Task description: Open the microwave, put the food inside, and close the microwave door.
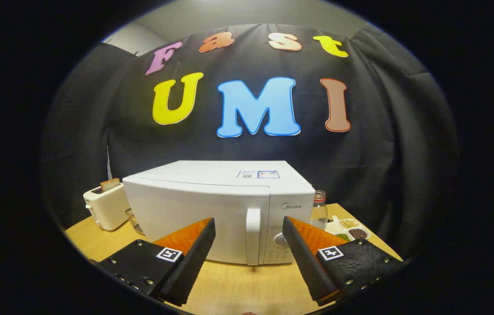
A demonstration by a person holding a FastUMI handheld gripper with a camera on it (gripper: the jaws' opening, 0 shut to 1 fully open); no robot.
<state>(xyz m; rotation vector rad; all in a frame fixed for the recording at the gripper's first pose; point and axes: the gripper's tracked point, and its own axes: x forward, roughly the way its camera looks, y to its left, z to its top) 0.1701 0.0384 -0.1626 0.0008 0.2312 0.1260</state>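
Note:
A white microwave stands on the wooden table with its door shut. Its vertical white door handle lies just ahead of my fingers, in line with the gap between them. A control panel with a round knob sits right of the handle. My gripper is open and holds nothing; its fingertips are a short way in front of the microwave's face, one to each side of the handle. A white divided tray with beans and grains sits on the table right of the microwave.
A white toaster with a slice of bread in it stands left of the microwave. A clear bottle is by the microwave's right side, next to the tray. A glass jar peeks out between toaster and microwave.

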